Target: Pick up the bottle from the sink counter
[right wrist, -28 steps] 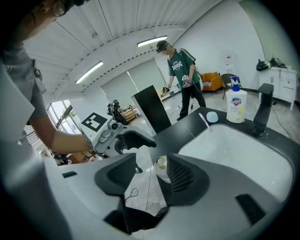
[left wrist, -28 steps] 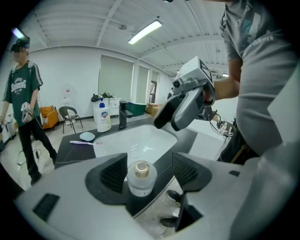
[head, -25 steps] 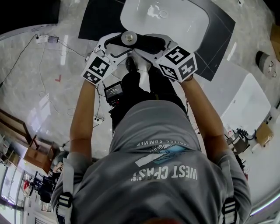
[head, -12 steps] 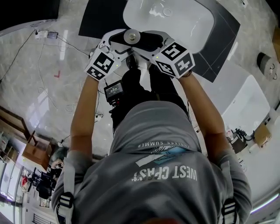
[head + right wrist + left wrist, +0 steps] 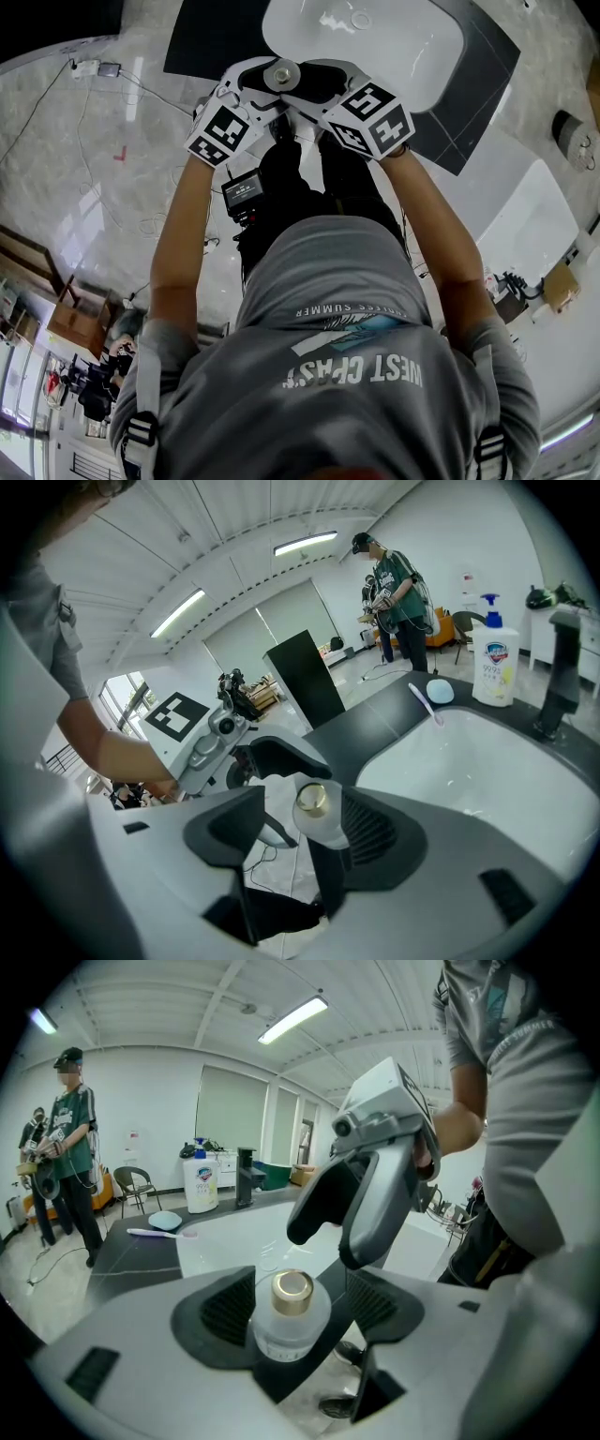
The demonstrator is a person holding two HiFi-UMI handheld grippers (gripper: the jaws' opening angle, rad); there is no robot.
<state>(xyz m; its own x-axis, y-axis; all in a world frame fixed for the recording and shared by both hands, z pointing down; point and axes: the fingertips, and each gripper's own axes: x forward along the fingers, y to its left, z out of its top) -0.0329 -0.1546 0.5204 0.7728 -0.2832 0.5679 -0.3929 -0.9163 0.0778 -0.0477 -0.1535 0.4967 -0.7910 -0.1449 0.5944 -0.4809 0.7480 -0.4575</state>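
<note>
The bottle (image 5: 279, 75) is frosted white with a gold cap, and it is at the front rim of the basin. In the left gripper view the bottle (image 5: 291, 1314) sits between the ribbed pads of my left gripper (image 5: 300, 1309), which is shut on it. My right gripper (image 5: 300, 829) faces it from the other side. Its jaws have just been opening. The bottle (image 5: 319, 816) rests by its right pad, with a gap to the left pad. Seen from the head, my left gripper (image 5: 265, 82) and right gripper (image 5: 305, 82) meet around the cap. The bottle's base is hidden.
The white basin (image 5: 375, 37) is set in a dark counter (image 5: 211, 42). At the counter's far side are a toothbrush (image 5: 159, 1233), a blue dish (image 5: 165, 1220), a pump bottle (image 5: 494, 663) and a black faucet (image 5: 560, 677). A person (image 5: 70, 1147) stands beyond. Cables (image 5: 103, 80) lie on the floor.
Both grippers and the bottle have shifted slightly toward the basin and sunk a little. The two marker cubes now sit closer to the counter edge.
</note>
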